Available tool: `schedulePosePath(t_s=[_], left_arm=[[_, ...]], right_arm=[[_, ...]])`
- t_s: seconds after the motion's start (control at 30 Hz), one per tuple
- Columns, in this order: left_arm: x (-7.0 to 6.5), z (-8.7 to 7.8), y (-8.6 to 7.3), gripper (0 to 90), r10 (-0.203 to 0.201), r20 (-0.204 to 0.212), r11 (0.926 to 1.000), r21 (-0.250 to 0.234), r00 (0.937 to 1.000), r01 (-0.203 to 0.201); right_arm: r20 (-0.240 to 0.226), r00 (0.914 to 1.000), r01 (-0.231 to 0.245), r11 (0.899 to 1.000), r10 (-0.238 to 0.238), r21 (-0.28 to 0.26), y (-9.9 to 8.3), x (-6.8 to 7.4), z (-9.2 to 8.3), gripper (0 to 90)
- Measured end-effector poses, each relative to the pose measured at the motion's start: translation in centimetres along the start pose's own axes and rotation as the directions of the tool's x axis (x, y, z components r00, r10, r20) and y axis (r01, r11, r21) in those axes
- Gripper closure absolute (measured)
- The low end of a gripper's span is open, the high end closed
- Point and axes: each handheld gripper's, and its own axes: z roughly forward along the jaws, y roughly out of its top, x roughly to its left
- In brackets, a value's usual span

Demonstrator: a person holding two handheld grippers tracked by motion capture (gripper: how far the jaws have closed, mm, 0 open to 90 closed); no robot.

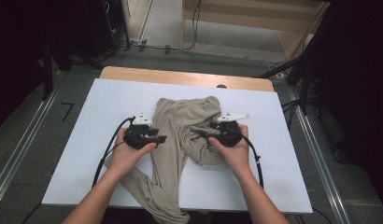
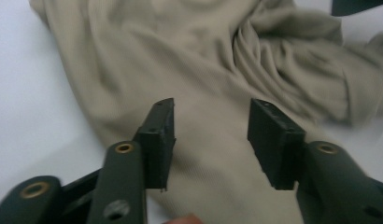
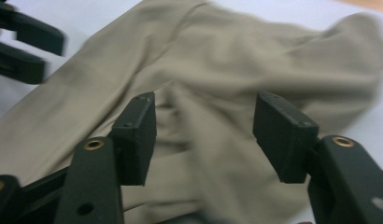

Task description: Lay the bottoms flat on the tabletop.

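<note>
Both grippers stand with jaws parted and nothing pinched: the left gripper (image 1: 158,138) and right gripper (image 1: 202,133) hover over the beige trousers (image 1: 180,126), which lie crumpled mid-table on the white sheet (image 1: 273,154), one leg trailing over the near edge.

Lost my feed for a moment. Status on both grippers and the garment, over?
Left gripper open, right gripper open, both over fabric. Crumpled beige trousers on white table, one leg hanging off near edge. Nothing in the way.
</note>
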Motion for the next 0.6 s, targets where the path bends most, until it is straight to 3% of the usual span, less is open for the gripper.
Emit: schedulePosePath(t_s=[0.07,0.13,0.2,0.23,0.27,0.33,0.4,0.5,0.6], left_arm=[[-0.4,0.1,-1.4,57.8,-0.017,0.001,0.9996,0.024,0.9999,0.017],[-0.9,0.3,-2.4,59.0,-0.004,0.01,0.9986,0.052,0.9999,0.004],[-1.4,0.3,-3.0,62.1,0.024,-0.02,0.9987,0.046,0.9995,-0.024],[-1.5,0.2,-3.1,69.5,0.04,-0.035,0.9981,0.048,0.9986,-0.038],[-1.6,0.3,-3.2,69.5,0.061,-0.057,0.9973,0.046,0.9965,-0.058],[-1.2,0.2,-3.3,75.8,0.041,-0.051,0.9986,0.035,0.9979,-0.039],[-1.1,0.0,-3.3,73.6,0.018,-0.038,0.9996,0.024,0.9991,-0.017],[-1.5,-1.3,-3.7,59.4,0.022,-0.017,0.9996,-0.018,0.9996,-0.023],[-1.5,-3.3,-4.6,46.5,0.044,-0.023,0.9984,-0.036,0.9988,-0.044]], right_arm=[[-0.006,0.9998,0.019,0.999,-0.018,0.029,-0.8,1.7,0.5,32.3],[0.03,0.9992,0.025,0.996,-0.027,0.087,-1.6,2.7,1.1,35.7],[0.046,0.9983,0.03,0.995,-0.035,0.098,-2.4,3.0,1.2,59.1],[0.016,0.9996,0.023,0.998,-0.024,0.059,-3.0,2.9,0.6,77.6],[0.016,0.9996,0.023,0.998,-0.024,0.059,-3.0,2.9,0.6,77.6],[0.019,0.9992,0.035,0.999,-0.035,0.018,-3.4,3.1,-0.7,87.5],[0.027,0.999,0.037,0.999,-0.036,-0.018,-3.8,3.4,-2.2,88.1],[0.033,0.9987,0.041,0.998,-0.04,-0.039,-4.7,3.5,-4.4,87.4],[-0.001,0.9998,0.021,0.999,-0.021,-0.038,-5.7,3.2,-5.6,76.3]])
